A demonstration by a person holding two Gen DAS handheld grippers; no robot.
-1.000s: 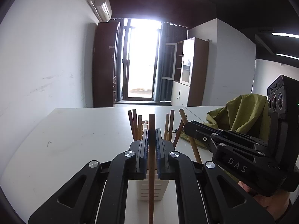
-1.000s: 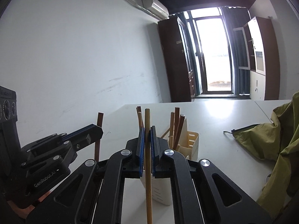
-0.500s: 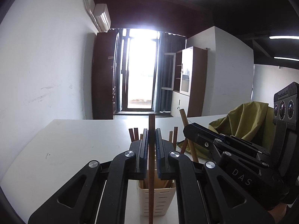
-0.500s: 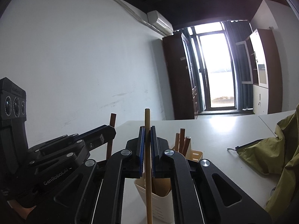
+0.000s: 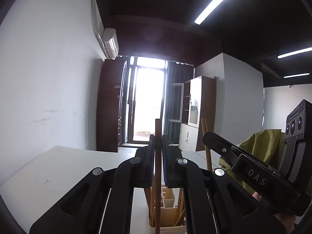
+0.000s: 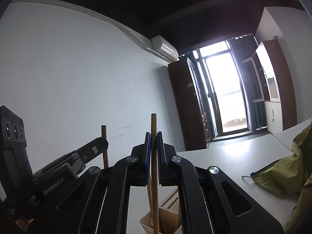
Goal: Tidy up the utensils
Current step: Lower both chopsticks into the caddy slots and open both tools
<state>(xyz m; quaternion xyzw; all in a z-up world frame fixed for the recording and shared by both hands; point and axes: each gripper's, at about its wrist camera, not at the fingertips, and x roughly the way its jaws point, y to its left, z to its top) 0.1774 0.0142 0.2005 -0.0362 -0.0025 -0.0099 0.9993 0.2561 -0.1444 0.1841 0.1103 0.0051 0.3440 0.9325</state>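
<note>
My left gripper (image 5: 158, 136) is shut on a dark brown chopstick (image 5: 157, 175) that stands upright between its pads. Under it sits a cream slotted utensil holder (image 5: 167, 220) with several wooden sticks inside. My right gripper (image 6: 153, 134) is shut on a lighter wooden chopstick (image 6: 154, 156), also upright, above the same holder (image 6: 150, 224). Each view shows the other gripper alongside: the right gripper (image 5: 206, 136) with its pale stick on the right of the left wrist view, the left gripper (image 6: 104, 142) with its brown stick on the left of the right wrist view.
A white table (image 5: 58, 171) runs toward a bright window (image 5: 148, 101). An olive-green cloth bag (image 6: 288, 175) lies on the table to the right. A white wall (image 6: 68, 87) stands close on the left, with brown cabinets (image 5: 200, 109) at the back.
Both views have tilted upward: the holder has slid down to the bottom edge and more ceiling shows. Each gripper keeps its chopstick clamped.
</note>
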